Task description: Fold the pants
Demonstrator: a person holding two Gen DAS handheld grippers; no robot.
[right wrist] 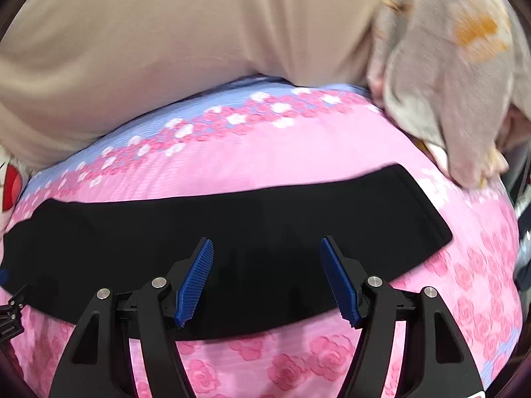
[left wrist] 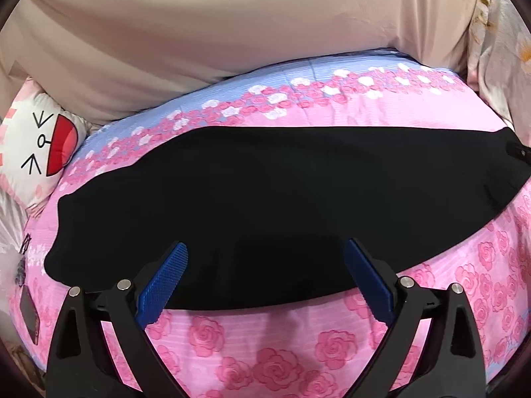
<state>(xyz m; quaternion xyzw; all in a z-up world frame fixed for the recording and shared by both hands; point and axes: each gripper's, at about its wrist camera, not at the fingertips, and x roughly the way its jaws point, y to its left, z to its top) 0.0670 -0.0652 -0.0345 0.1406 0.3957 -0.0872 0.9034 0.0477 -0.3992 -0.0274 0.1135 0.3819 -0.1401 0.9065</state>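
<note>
Black pants lie flat as one long band across the pink rose bedspread, running left to right. My left gripper is open and empty, hovering over the near edge of the pants. The pants also show in the right wrist view, with the waistband end at the right. My right gripper is open and empty above the near edge. The right gripper's tip shows at the far right of the left wrist view.
A beige cover rises behind the bedspread. A white cartoon-face cushion sits at the left. A grey floral pillow lies at the right rear. A dark phone lies at the left edge of the bed.
</note>
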